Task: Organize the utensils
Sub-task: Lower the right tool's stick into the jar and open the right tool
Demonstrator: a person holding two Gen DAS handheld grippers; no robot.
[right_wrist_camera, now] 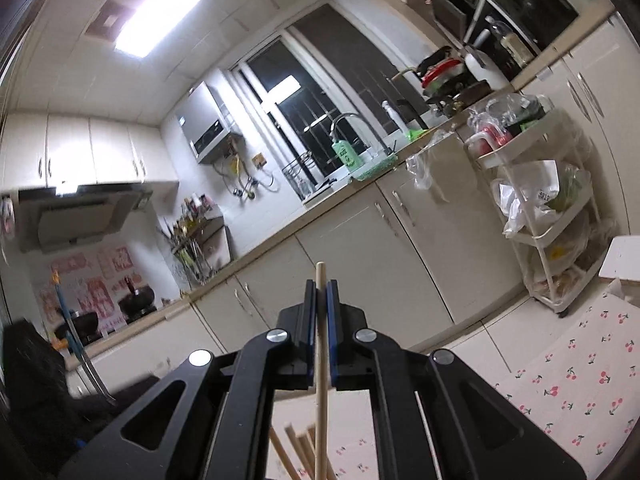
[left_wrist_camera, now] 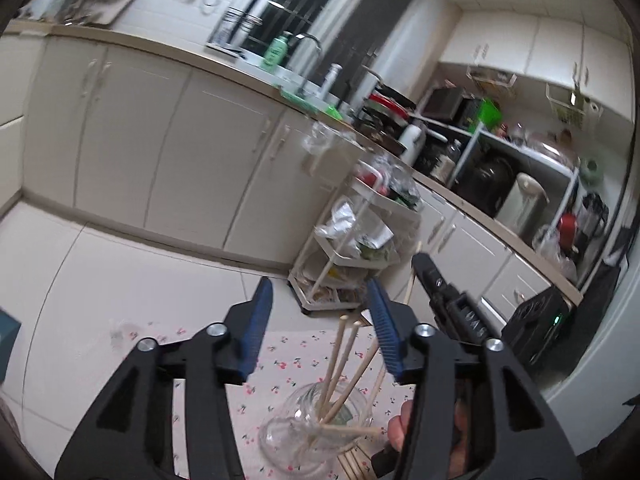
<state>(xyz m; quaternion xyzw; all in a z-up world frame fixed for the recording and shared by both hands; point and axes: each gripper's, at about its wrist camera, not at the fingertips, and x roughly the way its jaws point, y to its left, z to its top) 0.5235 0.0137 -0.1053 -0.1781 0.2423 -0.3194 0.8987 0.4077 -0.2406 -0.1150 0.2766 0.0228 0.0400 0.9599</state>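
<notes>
Chopsticks (left_wrist_camera: pixel 340 364) fan across the jar (left_wrist_camera: pixel 316 428) mouth, leaving gaps between them.

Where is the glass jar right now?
In the left wrist view, the jar sits low in the middle on the cherry cloth, just below the open left gripper, with chopsticks inside.

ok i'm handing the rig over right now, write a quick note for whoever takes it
Left gripper: open, empty, above the glass jar.
Right gripper: shut on one wooden chopstick, held upright.
Jar stands on the cherry-print cloth with several chopsticks already in it.
Done: those in the jar.
Left: drop the held chopstick in. A few more sticks seem to lie on the cloth beside the jar; check and add them.
</notes>
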